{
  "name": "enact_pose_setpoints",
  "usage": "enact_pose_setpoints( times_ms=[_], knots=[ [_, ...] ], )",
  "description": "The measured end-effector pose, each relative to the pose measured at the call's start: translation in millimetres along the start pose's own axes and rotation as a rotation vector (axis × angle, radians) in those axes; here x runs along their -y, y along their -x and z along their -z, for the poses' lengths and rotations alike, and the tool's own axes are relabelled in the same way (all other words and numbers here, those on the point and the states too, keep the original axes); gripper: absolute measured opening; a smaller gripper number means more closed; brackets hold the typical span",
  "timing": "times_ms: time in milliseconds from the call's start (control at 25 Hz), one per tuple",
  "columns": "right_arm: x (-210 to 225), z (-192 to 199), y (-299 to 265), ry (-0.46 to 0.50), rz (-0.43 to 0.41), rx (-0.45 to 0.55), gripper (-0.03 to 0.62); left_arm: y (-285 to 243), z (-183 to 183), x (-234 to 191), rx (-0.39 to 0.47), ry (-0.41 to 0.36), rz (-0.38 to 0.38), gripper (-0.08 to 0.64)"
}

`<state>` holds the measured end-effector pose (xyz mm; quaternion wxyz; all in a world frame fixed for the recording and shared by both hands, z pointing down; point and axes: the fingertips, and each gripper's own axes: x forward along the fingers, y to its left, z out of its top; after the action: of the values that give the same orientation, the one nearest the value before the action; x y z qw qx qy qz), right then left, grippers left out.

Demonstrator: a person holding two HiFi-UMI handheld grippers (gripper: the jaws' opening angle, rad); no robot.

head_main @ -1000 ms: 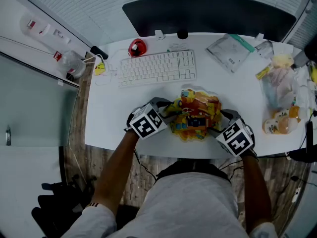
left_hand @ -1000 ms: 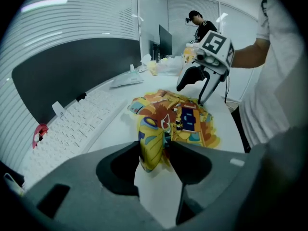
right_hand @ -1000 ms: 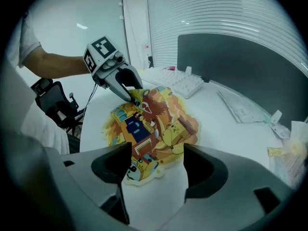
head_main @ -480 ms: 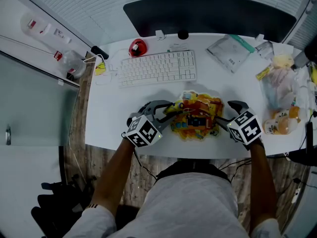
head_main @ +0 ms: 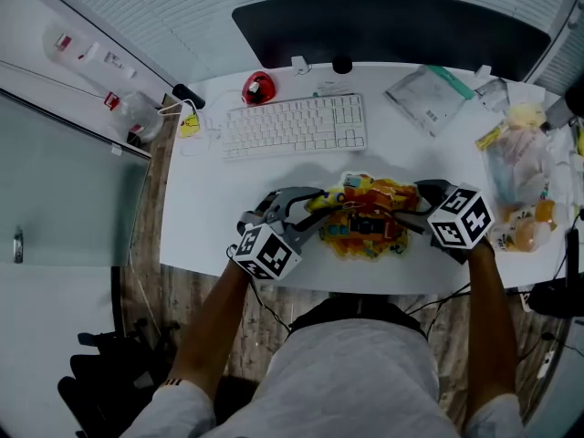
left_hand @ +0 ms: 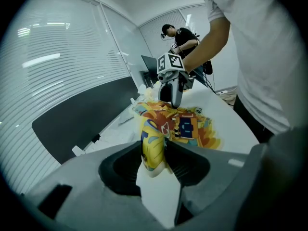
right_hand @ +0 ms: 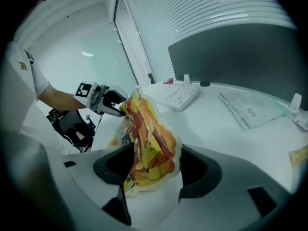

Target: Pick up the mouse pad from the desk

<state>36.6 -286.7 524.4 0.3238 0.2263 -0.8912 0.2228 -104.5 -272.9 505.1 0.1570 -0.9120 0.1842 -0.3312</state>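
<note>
**Mouse pad pinched at both ends, lift looks mid-way**

Head view: mouse pad (head_main: 365,219) sits at the near edge of the desk (head_main: 210,208), in front of the keyboard (head_main: 294,126). Left gripper (head_main: 319,208) is on its left edge and right gripper (head_main: 412,215) on its right edge, the two facing each other. The pad is bunched and wrinkled between them, not flat. Gripping opposite edges makes sense: the pad is thin and floppy, so one pinch would let it droop and drag.

Left gripper view: the jaws have just been closing, with the pad's edge between them. The pads now press on a folded yellow lip of it. The rest of the pad slopes down and away toward the other gripper, and the far part looks close to or on the desk. I can't tell if it's fully clear.

Right gripper view: the jaws are clamped on the opposite edge. The pad stands up curled from the grip and runs across to the left gripper. It's probably curling because the two grips are near each other and the sheet is soft.

Judgement: grasp done, and raising both ends evenly is what's left. Risk is the thin edge slipping out of either pinch.
</note>
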Motion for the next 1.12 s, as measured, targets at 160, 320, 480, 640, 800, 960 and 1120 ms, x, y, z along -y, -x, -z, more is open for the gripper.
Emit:
enact_pose_setpoints(
  times_ms=[160, 320, 480, 640, 800, 960, 1120],
  knots=[
    [-2, -5, 6, -0.020, -0.010, 0.055, 0.136, -1, 6, -3, -0.021, 0.021, -0.018, 0.176],
    [-9, -9, 15, -0.031, -0.030, 0.098, 0.067, -4, 11, -5, -0.040, 0.055, -0.034, 0.184],
    [-20, -16, 21, 0.009, -0.038, 0.123, 0.032, -6, 16, -9, -0.054, 0.092, -0.047, 0.202],
    [-32, -24, 30, 0.083, -0.020, 0.142, 0.018, -5, 17, -12, -0.054, 0.140, -0.059, 0.233],
    [-40, -32, 36, 0.154, 0.005, 0.135, 0.018, -3, 16, -17, -0.043, 0.191, -0.076, 0.245],
    [-47, -41, 45, 0.217, 0.028, 0.138, 0.018, 4, 12, -20, -0.016, 0.262, -0.101, 0.263],
    [-54, -53, 57, 0.269, 0.047, 0.153, 0.018, 16, 12, -24, 0.023, 0.372, -0.134, 0.285]
  ],
)
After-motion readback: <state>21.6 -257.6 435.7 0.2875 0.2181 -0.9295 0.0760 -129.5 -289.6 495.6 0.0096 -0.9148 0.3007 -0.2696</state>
